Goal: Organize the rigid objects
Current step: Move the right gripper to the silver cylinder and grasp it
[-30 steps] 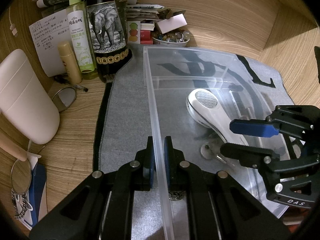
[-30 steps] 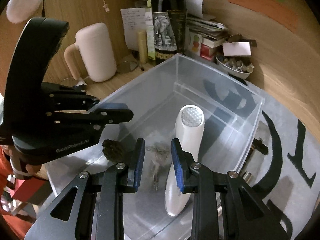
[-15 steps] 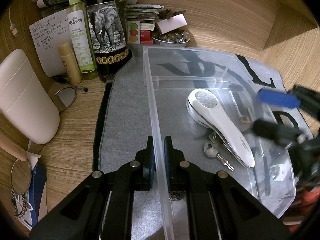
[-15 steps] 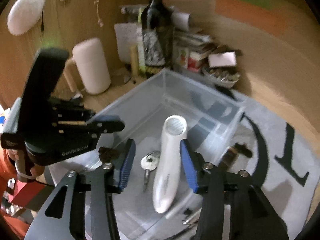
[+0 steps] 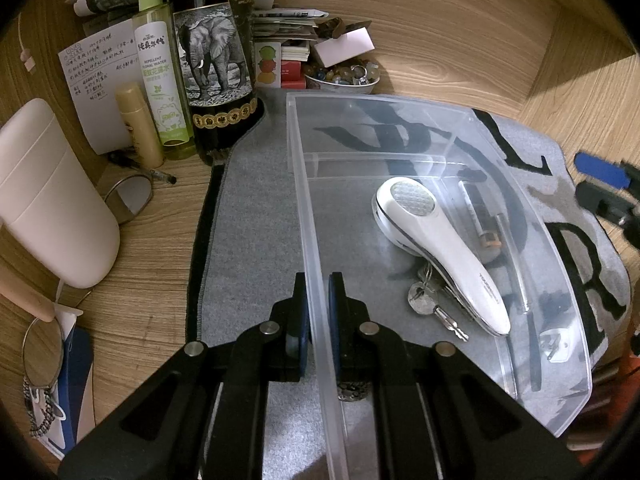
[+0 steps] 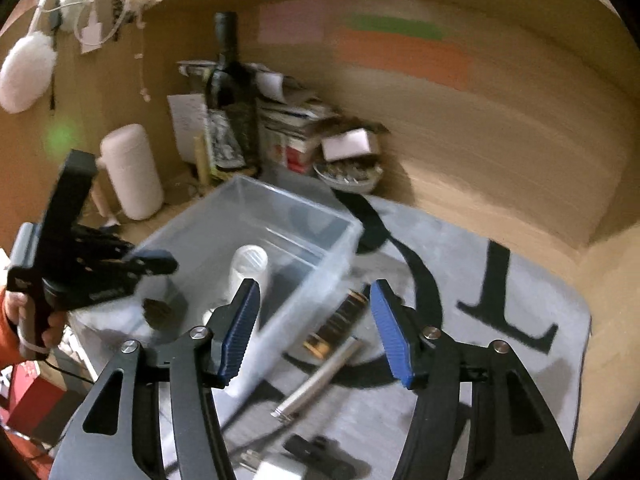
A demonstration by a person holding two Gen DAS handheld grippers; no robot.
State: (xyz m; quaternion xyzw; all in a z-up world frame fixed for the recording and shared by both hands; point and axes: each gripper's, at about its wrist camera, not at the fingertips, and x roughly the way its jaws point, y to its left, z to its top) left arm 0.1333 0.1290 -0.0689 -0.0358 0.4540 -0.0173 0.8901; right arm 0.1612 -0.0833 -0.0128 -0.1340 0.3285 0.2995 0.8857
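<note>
A clear plastic bin point(image 5: 316, 240) stands on a grey mat. My left gripper point(image 5: 319, 312) is shut on the bin's left wall near its front. Inside lie a white handheld device point(image 5: 436, 244), a bunch of keys point(image 5: 430, 308) and a dark pine cone point(image 6: 156, 310). My right gripper point(image 6: 314, 332) is open and empty, above the mat to the right of the bin point(image 6: 288, 240). Below it on the mat lie a gold-and-black tube point(image 6: 338, 322), a silver pen-like cylinder point(image 6: 320, 380), a small black object point(image 6: 316, 452) and a white plug point(image 6: 276, 470). The right wrist view is blurred.
At the back stand a wine bottle point(image 5: 214, 60), a green spray bottle point(image 5: 160, 80), a yellow tube point(image 5: 138, 124), stacked books and a bowl of trinkets point(image 5: 344, 76). A white cylindrical appliance point(image 5: 48, 196) sits at the left. Wooden walls enclose the desk.
My right gripper has opened wide, risen out of the bin and moved right, over the mat beside it. My left gripper has stayed clamped on the bin wall.
</note>
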